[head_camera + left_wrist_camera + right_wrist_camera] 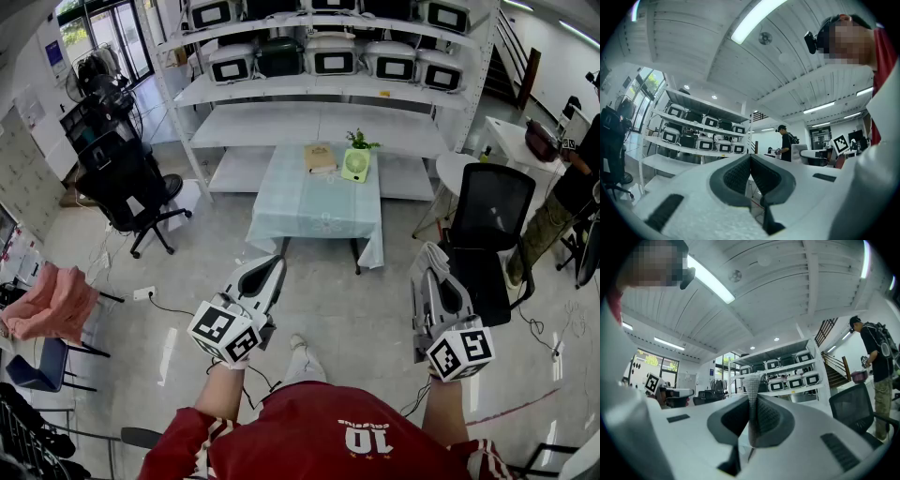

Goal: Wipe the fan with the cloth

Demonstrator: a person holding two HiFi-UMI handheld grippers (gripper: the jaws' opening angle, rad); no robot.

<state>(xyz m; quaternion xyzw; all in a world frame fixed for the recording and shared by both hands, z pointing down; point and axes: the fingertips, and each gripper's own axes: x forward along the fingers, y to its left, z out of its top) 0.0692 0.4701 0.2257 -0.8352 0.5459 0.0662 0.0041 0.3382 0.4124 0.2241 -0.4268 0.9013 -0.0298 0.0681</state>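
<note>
The room is big, with a pale shiny floor (375,319). At the far wall stand tall white shelves (319,89). White boxes (331,54) with dark fronts sit in rows on the top levels.

In front of the shelves is a table (314,202) with a light blue cover. A black chair (131,183) is off to its left and another black chair (487,220) is just to its right. A person (562,197) stands at the right edge of the room.

On the far end of the table lie a book (320,157), the small green fan (355,165) beside it, and a little plant (359,141) just behind the fan.

Both tools are held up over the floor, well apart from the table. The left gripper (275,264) is closed with nothing in it. The right gripper (429,260) is pinching the white cloth (433,250), which sticks out past its tips.
</note>
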